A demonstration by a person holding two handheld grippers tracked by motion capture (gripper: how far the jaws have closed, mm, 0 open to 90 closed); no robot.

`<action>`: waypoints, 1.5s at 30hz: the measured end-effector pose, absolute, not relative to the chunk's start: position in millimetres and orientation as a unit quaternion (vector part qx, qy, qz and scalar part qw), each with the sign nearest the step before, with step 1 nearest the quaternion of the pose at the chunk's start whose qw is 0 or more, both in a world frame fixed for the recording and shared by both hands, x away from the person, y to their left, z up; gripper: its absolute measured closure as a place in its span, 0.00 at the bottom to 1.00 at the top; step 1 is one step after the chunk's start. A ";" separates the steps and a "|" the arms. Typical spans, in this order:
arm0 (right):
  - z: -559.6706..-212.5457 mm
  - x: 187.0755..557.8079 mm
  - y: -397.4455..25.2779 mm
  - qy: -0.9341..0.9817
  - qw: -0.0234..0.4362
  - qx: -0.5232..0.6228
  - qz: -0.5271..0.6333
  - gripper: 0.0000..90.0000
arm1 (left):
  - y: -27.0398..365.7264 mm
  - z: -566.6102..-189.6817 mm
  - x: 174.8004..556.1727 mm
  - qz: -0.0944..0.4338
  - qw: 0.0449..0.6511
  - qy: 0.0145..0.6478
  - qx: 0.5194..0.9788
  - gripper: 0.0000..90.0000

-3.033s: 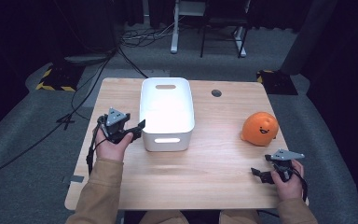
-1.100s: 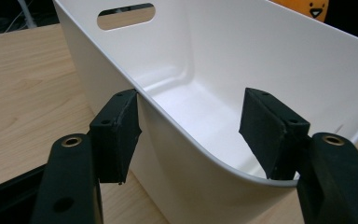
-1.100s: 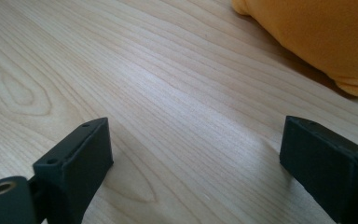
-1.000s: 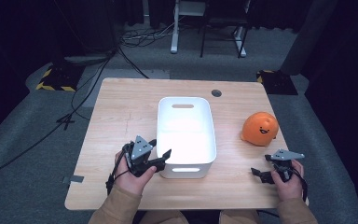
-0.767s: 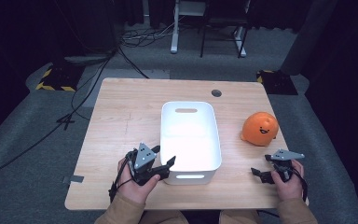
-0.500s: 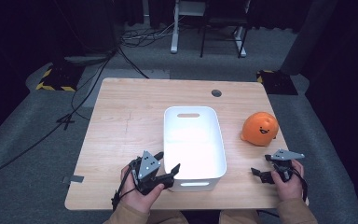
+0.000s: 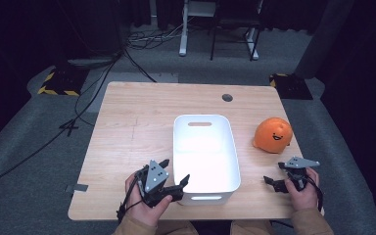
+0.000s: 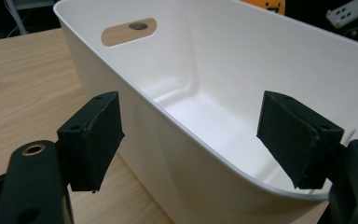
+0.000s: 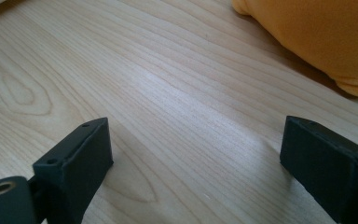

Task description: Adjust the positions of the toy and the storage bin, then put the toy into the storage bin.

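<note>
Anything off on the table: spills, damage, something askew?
Nothing stands out. White bin sits upright and empty, roughly square to the table; the orange plush rests beside it, apart. Left gripper straddles the bin's near corner.

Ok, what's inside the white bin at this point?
Nothing visible: the white bin shows a bare white floor from above, and the left claw view shows bare inner walls too. The near wall hides a small strip of floor at the near end in that view.

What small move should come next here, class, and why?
Probably the right hand-held gripper should reach for the orange toy. The white bin sits empty beside it, the left hand-held gripper straddles its wall with jaws open, and the right one is open and idle.
</note>
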State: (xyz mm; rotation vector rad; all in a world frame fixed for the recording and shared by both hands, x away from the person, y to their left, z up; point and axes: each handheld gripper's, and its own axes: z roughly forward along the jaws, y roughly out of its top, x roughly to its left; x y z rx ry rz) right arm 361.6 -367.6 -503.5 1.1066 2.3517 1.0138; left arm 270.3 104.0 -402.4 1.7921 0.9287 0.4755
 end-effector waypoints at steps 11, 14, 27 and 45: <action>-503.6 361.8 -367.6 0.829 0.174 0.392 0.358 0.10 | 125.1 -385.6 297.3 0.225 0.482 0.377 0.758 0.22; -503.6 361.8 -367.9 0.831 0.175 0.389 0.356 0.10 | 134.2 -385.9 310.9 0.238 0.464 0.379 0.764 0.22; -503.6 361.8 -367.8 0.831 0.175 0.390 0.357 0.10 | 181.3 -419.7 347.8 0.231 0.411 0.432 0.769 0.22; -502.9 359.4 -368.7 0.822 0.178 0.400 0.364 0.21 | 195.4 -491.6 371.0 0.172 0.331 0.467 0.801 0.23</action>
